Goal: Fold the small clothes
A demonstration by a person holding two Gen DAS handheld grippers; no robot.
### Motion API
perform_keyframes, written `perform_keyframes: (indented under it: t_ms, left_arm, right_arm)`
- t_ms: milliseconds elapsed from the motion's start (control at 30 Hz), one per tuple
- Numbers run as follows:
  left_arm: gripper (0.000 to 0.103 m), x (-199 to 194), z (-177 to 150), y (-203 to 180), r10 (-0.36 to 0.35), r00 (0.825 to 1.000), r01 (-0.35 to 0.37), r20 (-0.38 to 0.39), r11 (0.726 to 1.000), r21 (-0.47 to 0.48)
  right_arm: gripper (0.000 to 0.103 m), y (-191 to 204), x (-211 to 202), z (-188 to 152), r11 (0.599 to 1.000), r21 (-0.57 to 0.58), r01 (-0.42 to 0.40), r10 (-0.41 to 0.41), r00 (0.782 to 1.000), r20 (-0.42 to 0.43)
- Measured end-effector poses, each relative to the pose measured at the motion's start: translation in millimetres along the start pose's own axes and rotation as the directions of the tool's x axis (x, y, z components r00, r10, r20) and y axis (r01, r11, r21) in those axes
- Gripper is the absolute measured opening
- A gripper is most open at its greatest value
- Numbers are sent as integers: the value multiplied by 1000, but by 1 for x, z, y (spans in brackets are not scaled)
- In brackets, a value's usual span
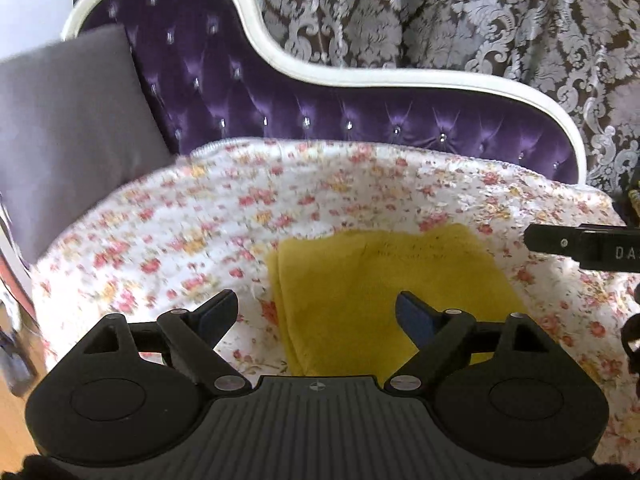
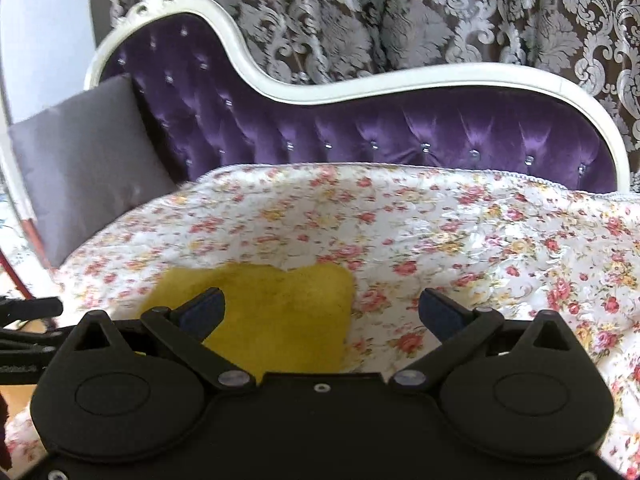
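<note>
While the yellow cloth [image 1: 384,280] is lying folded flat on the floral bedspread [image 1: 180,220], the left tongs [image 1: 316,310] and right tongs [image 2: 322,308] are hovering above its near edge, both gaping wide, gripping nothing.

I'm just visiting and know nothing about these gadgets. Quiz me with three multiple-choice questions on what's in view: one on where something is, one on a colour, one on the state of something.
1. Where does the yellow cloth lie?
A. On the floral cover
B. On the grey cushion
C. Draped over the sofa back

2. What colour is the tufted sofa back?
A. Green
B. Purple
C. Red

3. How does the left claw stand?
A. Clamped on the cloth
C. Clamped on the cushion
B. Open, holding nothing

Answers: 1 A, the cloth rests flat on the flowered cover; 2 B, the buttoned padding is purple inside a white frame; 3 B, its fingers stand wide apart above the cloth with nothing gripped.
</note>
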State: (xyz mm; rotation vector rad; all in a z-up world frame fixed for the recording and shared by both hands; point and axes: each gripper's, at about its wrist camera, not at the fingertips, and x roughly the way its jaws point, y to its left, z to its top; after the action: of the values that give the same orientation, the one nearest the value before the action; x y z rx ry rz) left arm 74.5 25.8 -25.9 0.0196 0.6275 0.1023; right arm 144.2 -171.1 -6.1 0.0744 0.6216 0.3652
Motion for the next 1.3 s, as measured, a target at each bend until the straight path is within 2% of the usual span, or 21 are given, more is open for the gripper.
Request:
perform_keyframes:
  t_ms: [133, 267, 433, 600, 733, 833, 967, 1300]
  left_arm:
    - [86, -20, 0, -15, 79, 996, -81, 42, 996, 47]
    - [86, -28, -1, -28, 141, 990, -143, 29, 985, 100]
    - [86, -34, -10, -31, 111, 994, -110, -5, 990, 92]
    - [85, -46, -19, -24, 65, 997, -65, -30, 998, 22]
    - [85, -56, -26, -21, 58, 998, -59, -30, 998, -3]
    - [85, -60, -32, -20, 64, 997, -65, -36, 998, -9]
    - [85, -63, -41, -18, 62, 996, -64, -63, 997, -37]
    - [85, -66, -55, -10, 71, 990, -82, -120, 993, -90]
  right_arm:
    - [103, 10, -12, -4, 999, 6, -37, 37, 999, -11]
    - [103, 26, -24, -11, 997, -51, -52, 50, 998, -25]
    - [102, 47, -42, -24, 990, -142, -13, 11, 1000, -16]
    - [102, 57, -59, -37, 983, -180, 33, -34, 999, -2]
    - [102, 59, -69, -45, 987, -160, 23, -28, 999, -26]
    - [102, 62, -73, -48, 988, -142, 64, -72, 996, -47]
    - [102, 68, -83, -52, 983, -145, 113, -117, 993, -20]
    - [102, 69, -92, -55, 993, -71, 94, -97, 995, -35]
